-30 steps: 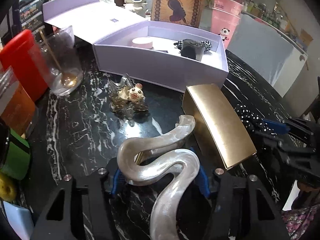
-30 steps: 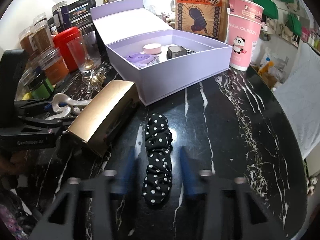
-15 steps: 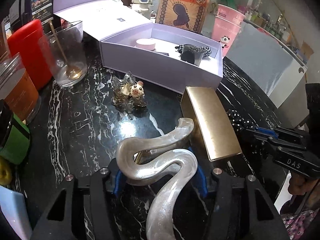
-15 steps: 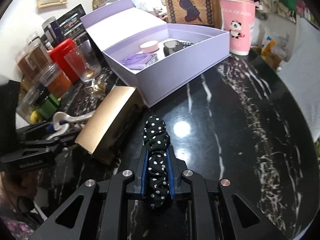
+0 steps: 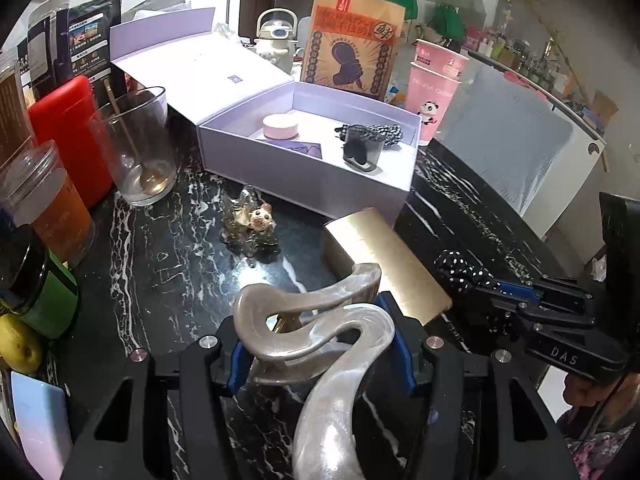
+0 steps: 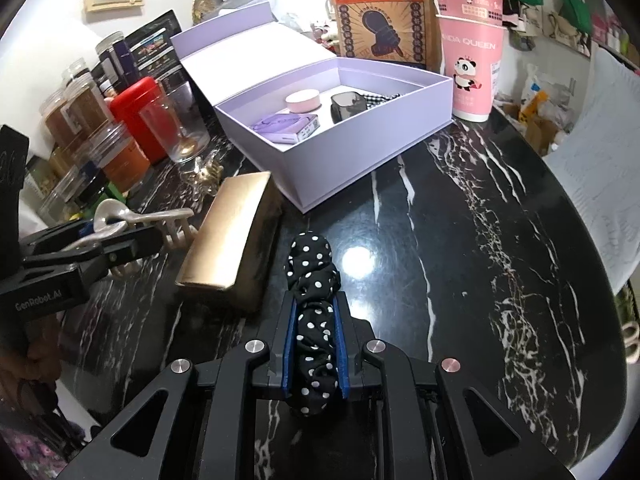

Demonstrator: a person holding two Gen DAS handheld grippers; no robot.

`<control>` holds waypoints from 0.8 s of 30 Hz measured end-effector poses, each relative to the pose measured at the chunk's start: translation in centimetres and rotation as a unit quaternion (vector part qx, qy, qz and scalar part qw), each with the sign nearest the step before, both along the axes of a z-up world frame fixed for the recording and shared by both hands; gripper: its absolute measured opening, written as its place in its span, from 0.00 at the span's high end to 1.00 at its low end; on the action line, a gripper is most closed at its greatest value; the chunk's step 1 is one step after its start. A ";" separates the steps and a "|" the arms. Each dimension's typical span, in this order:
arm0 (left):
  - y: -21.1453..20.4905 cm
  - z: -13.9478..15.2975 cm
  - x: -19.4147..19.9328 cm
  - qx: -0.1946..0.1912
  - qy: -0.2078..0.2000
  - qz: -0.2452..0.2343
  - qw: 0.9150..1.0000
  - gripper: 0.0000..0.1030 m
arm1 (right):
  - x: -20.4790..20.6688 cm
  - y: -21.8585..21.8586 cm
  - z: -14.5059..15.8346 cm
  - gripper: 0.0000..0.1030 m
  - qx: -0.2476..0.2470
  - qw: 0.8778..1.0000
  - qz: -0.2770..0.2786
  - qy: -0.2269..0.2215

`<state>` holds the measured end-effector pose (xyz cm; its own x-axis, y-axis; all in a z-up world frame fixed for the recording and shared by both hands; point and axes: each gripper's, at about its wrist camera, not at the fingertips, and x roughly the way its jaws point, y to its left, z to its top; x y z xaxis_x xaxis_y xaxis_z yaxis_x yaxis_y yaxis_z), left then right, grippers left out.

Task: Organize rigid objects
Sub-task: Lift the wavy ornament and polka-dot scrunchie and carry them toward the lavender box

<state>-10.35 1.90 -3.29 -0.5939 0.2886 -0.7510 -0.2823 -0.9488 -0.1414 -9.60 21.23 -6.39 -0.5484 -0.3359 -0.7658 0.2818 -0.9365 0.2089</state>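
The left gripper (image 5: 318, 354) clamps the pearly hair claw (image 5: 316, 340) across its body, just above the table beside the gold case (image 5: 394, 268). The right gripper (image 6: 316, 344) squeezes the polka-dot scrunchie (image 6: 314, 300) lengthwise, both apparently bound for the open lilac box (image 6: 360, 160).

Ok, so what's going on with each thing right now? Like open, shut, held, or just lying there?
Purple box: open, lid back.
Left gripper: shut on pearly hair claw.
Right gripper: shut on dotted scrunchie.
Gold case: closed, lying on table.
Glass: upright, spoon inside.
Pink cups: stacked, upright.
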 end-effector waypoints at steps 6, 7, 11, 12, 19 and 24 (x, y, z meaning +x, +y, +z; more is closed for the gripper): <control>0.2 0.5 0.6 0.019 0.002 -0.006 1.000 0.46 | 1.3 0.0 0.5 0.84 0.000 1.000 0.002 0.011; 0.2 0.6 0.7 0.021 0.003 -0.006 1.000 0.46 | 1.5 0.1 0.6 0.84 0.000 1.000 0.004 0.011; 0.7 0.7 1.2 0.016 0.005 -0.008 1.000 0.46 | 2.1 0.1 0.7 0.84 -0.001 1.000 0.007 0.017; 0.8 0.8 1.4 0.015 0.006 -0.009 1.000 0.46 | 2.3 0.1 0.8 0.84 -0.002 1.000 0.008 0.019; 2.1 1.3 2.1 0.015 0.010 -0.022 1.000 0.46 | 3.0 0.7 1.0 0.84 -0.004 1.000 0.012 0.023; 3.3 1.5 2.1 0.012 0.011 -0.033 0.999 0.46 | 3.2 1.2 1.6 0.84 -0.002 1.000 0.013 0.029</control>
